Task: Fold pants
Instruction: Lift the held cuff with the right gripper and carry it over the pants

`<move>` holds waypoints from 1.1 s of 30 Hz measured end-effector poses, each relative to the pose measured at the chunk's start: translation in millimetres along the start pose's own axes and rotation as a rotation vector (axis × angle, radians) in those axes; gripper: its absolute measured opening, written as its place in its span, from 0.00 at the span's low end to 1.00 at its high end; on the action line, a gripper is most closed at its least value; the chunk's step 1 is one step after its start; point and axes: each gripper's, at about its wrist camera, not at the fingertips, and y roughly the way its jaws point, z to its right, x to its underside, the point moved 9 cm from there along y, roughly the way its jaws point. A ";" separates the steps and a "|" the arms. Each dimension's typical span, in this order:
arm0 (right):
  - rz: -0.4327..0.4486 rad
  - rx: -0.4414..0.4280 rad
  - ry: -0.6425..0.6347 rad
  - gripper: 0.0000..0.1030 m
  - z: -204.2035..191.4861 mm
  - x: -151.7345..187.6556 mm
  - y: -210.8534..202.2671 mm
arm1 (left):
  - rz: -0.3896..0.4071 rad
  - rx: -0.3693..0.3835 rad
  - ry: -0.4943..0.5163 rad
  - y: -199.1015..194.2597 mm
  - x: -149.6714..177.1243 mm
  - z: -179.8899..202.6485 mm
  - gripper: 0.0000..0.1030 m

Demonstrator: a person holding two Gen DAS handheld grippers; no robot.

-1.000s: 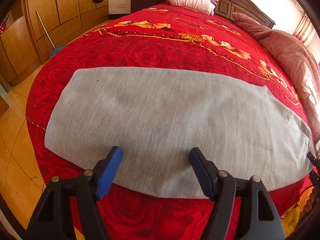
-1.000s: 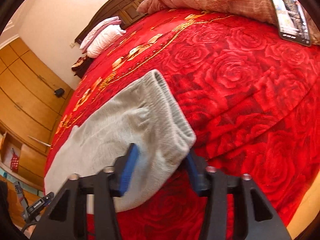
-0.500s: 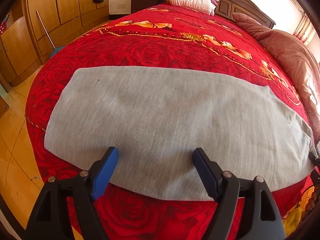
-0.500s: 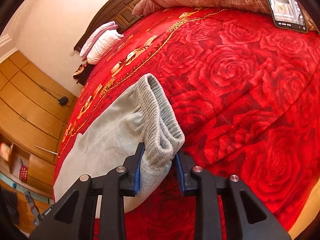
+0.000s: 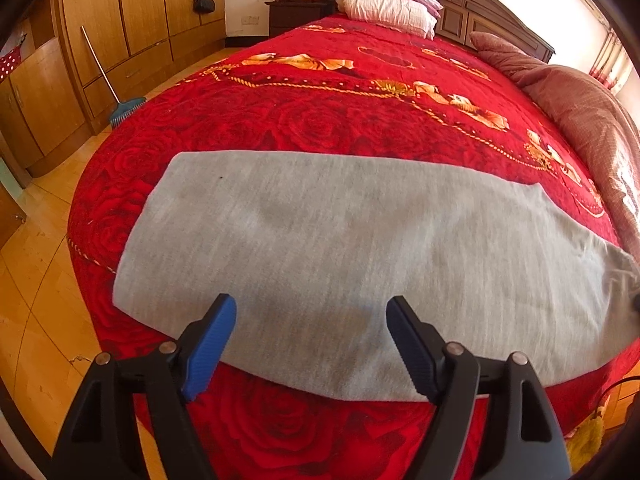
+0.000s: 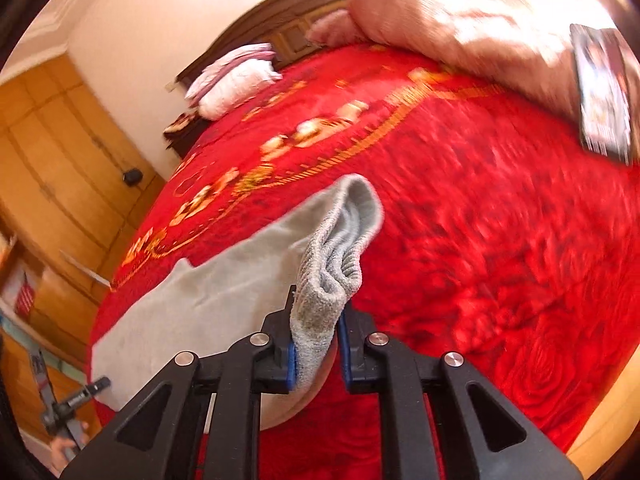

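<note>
Right hand-held gripper (image 6: 316,340) is closing on the ribbed waistband (image 6: 340,256) of the grey pants (image 5: 360,248), with the bunched band pinched between its blue pads and raised off the red bedspread (image 6: 500,220). Left hand-held gripper (image 5: 310,344) is hovering with its jaws wide apart and nothing between them, just above the near edge of the pants, which are lying flat across the foot of the bed.

Several risks are showing. The right grip is taking only a thick, rumpled wad of waistband near one corner, so the layers are likely to slide apart and only the top one may come along. The far corner of the waistband is hanging free and could flop or twist as the fabric is being carried over. With the left end unheld, the whole garment may drag across the bedspread rather than fold, and the near edge is sitting close to the edge of the bed, where it could slip off.
</note>
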 end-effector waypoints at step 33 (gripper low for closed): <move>-0.124 -0.304 -0.584 0.16 -298.0 61.6 31.6 | 0.039 -0.030 -0.048 -23.5 -8.0 -57.8 0.79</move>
